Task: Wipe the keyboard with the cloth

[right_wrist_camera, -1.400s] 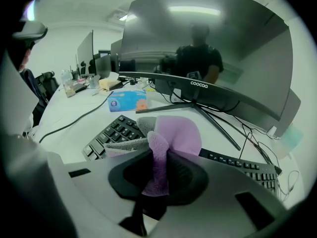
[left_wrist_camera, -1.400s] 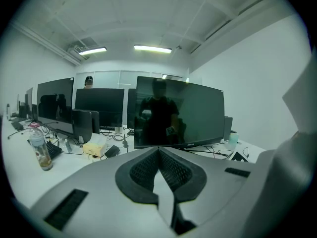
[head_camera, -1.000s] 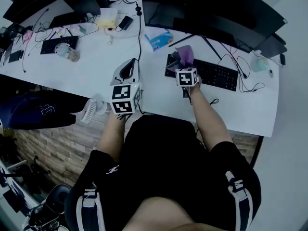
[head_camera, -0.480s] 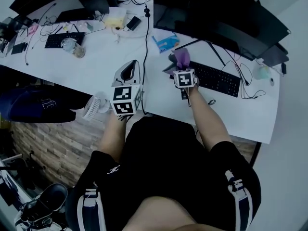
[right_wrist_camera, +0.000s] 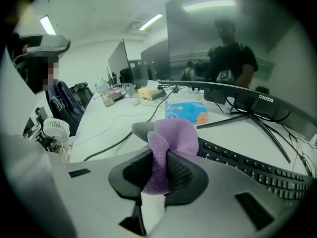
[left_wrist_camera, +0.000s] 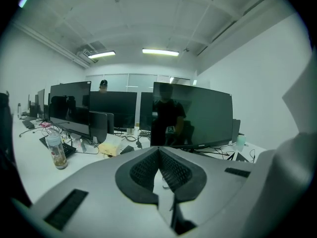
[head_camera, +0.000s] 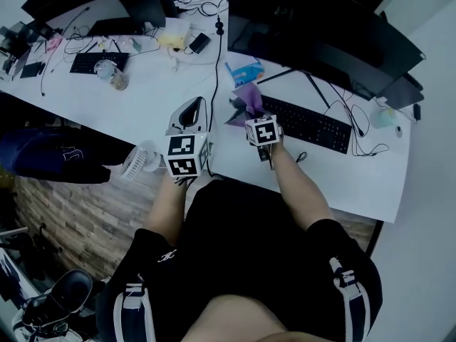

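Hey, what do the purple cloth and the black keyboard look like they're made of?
The purple cloth looks like soft fleecy microfibre, going by its fuzzy nap and the loose folds where the right gripper pinches it. The black keyboard is probably moulded plastic with a matte finish: the keycaps are dull and even, with no glare.

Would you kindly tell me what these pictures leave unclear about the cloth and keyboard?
Whether the cloth touches the keyboard: head view, the right tool covers that end.
Key legends: too small in head view, blurred in right gripper view.
Keyboard's far end: cut off by the right gripper view's edge.
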`<state>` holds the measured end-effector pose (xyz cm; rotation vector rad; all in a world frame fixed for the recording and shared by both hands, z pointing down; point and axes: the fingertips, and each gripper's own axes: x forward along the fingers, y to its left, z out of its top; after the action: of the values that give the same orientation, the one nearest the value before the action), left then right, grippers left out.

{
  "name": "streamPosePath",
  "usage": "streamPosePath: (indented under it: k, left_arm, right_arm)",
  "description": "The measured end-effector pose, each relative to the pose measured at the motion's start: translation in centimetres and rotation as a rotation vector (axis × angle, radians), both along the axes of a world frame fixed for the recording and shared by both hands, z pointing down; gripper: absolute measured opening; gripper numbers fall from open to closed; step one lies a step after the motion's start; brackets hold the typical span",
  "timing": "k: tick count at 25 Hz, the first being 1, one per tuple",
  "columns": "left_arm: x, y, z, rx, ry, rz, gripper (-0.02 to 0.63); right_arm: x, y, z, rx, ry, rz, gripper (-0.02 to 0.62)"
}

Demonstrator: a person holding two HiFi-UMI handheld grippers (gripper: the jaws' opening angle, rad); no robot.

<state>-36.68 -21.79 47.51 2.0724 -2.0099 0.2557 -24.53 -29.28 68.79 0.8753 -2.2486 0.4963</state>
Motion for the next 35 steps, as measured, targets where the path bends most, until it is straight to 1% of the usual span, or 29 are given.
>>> streamPosePath:
  k: [5, 9, 12, 17, 25, 27, 30, 32, 35]
  left_arm:
    - [1.1, -0.1, -0.1, -0.001, 0.019, -0.01, 0.011]
    - [2.5, -0.9, -1.0, 0.02, 0.036, -0.01, 0.011]
    - [4.5, -1.8, -2.0, 0.038, 0.039, 0.015, 0.011]
    - [8.7, -3.8, -3.7, 0.07, 0.036, 0.076, 0.011]
    - [15.7, -6.4, -6.0, 0.116, 0.018, 0.191, 0.011]
    - [17.4, -6.9, -6.0, 0.116, 0.01, 0.218, 0.011]
    - [19.6, -7.6, -6.4, 0.12, -0.005, 0.256, 0.011]
    - [20.5, -8.0, -6.8, 0.13, -0.012, 0.274, 0.011]
    - [21.3, -8.4, -7.4, 0.145, -0.018, 0.285, 0.011]
  right_arm:
    - [1.3, 0.1, -4.0, 0.108, -0.055, 0.0, 0.084]
    - [3.4, -0.9, -8.9, 0.212, -0.126, 0.028, 0.084]
    - [5.7, -1.4, -13.1, 0.291, -0.191, 0.068, 0.084]
    - [11.2, -2.5, -19.4, 0.433, -0.261, 0.168, 0.084]
    - [21.7, -2.3, -27.5, 0.648, -0.344, 0.365, 0.084]
    - [24.2, -2.1, -28.5, 0.681, -0.349, 0.411, 0.083]
    - [27.0, -2.0, -29.0, 0.696, -0.356, 0.468, 0.084]
    - [28.1, -2.1, -29.1, 0.697, -0.36, 0.492, 0.084]
    - [28.9, -2.2, -29.3, 0.703, -0.361, 0.5, 0.084]
